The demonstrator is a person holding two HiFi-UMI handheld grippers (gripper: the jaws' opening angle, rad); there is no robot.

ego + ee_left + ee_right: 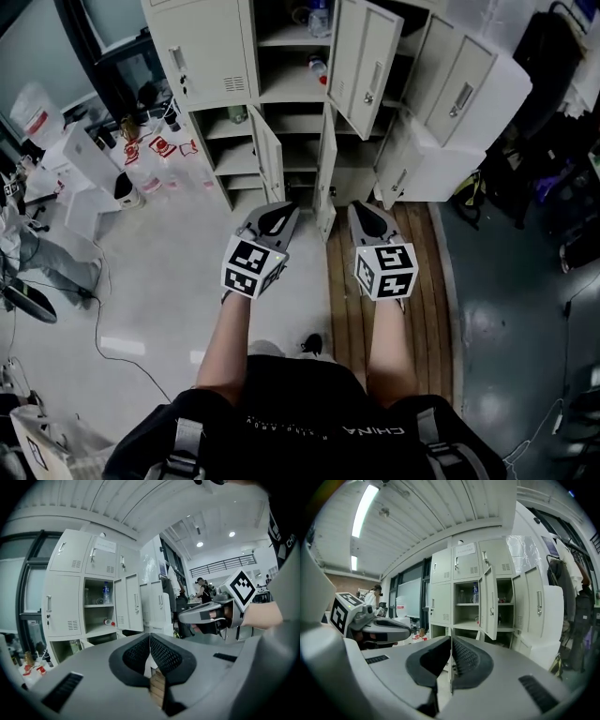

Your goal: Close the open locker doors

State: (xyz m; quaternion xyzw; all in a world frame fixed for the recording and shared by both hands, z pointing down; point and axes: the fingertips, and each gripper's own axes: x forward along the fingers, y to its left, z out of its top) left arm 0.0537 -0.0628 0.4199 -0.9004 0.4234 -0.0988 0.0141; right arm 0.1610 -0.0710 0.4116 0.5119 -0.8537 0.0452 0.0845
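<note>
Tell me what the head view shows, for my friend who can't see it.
A person holds out two shut tools, the left tool and right tool, toward cream lockers. Several doors hang open: an upper door and low doors nearest the tools. A bottle lies on an open shelf.
</note>
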